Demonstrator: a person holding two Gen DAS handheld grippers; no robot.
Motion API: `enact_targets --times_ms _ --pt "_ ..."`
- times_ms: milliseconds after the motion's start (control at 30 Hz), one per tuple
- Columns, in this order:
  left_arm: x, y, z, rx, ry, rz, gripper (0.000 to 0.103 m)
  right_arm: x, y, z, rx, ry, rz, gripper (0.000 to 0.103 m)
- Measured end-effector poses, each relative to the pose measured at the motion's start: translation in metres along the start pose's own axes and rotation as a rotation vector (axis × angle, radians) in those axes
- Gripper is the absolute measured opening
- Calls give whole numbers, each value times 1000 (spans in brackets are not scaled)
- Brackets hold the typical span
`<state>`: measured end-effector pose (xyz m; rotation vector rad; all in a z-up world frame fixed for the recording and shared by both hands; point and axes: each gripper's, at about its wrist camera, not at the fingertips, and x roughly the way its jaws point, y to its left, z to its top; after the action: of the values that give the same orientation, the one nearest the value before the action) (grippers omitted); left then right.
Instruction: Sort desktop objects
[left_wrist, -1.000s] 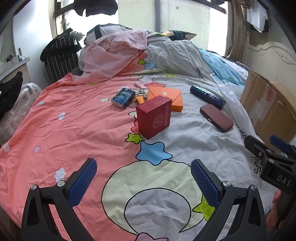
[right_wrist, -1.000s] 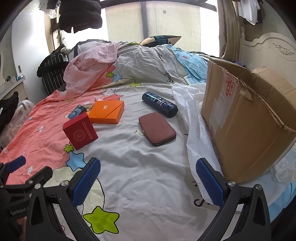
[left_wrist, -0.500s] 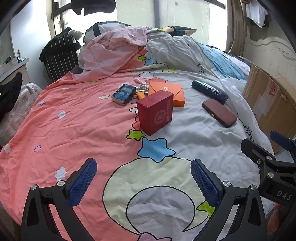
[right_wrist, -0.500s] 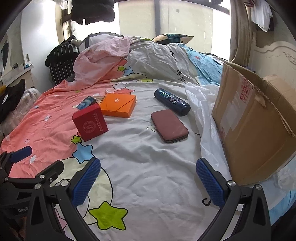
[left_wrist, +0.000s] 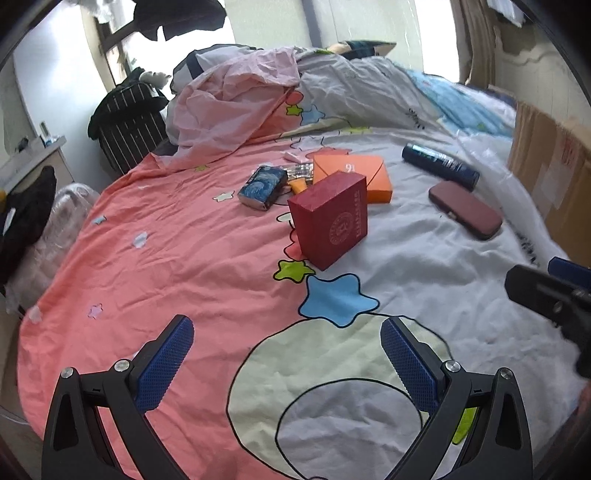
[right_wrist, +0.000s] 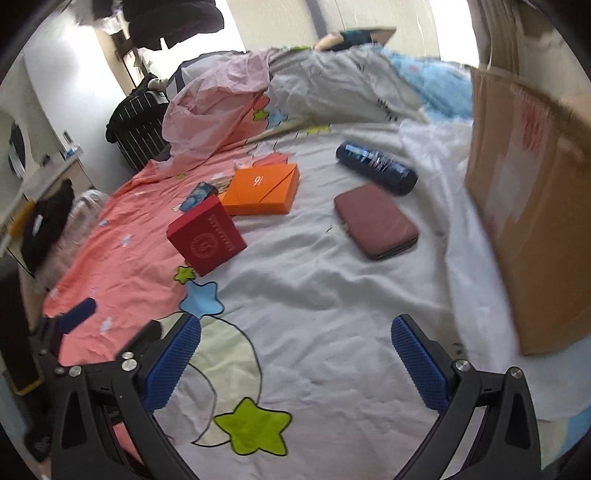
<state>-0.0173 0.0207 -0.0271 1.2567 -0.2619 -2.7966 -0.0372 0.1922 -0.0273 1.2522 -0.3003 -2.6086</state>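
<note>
The cardboard box (right_wrist: 532, 206) stands at the right edge of the bed, on a sheet of white plastic (right_wrist: 436, 147); its opening faces away from both cameras, so what it holds cannot be told. On the bedspread (left_wrist: 184, 258) the red box (left_wrist: 330, 219) stands on edge near the middle, with the orange box (left_wrist: 354, 177) lying flat just behind it and a blue patterned pack (left_wrist: 262, 186) to the left of that. The maroon case (right_wrist: 376, 221) lies flat further right, and the dark blue can (right_wrist: 376, 168) lies on its side just behind it, near the plastic. The left gripper (left_wrist: 286, 354) hovers over the bedspread with its jaws spread wide and nothing between them; the right gripper (right_wrist: 295, 354) is likewise spread and empty, both well short of the objects. Only the left view shows small items, too small to make out, wedged between the pack and the orange box. The right view alone shows the cardboard box's broad taped side, and the left gripper's tip at its lower left.
</note>
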Motion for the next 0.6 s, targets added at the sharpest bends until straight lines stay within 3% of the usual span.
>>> enact_targets --times_ms 133,200,400,600 --pt "5 1 6 -1 -12 -19 103 7 -5 8 15 19 27 103" --pt "11 2 13 3 12 -64 103 9 -5 12 6 12 9 103" --pt "33 13 30 -83 70 -183 103 24 4 30 -130 12 -105 103" --pt "60 18 45 -179 125 -284 103 52 7 49 -337 23 -274 103"
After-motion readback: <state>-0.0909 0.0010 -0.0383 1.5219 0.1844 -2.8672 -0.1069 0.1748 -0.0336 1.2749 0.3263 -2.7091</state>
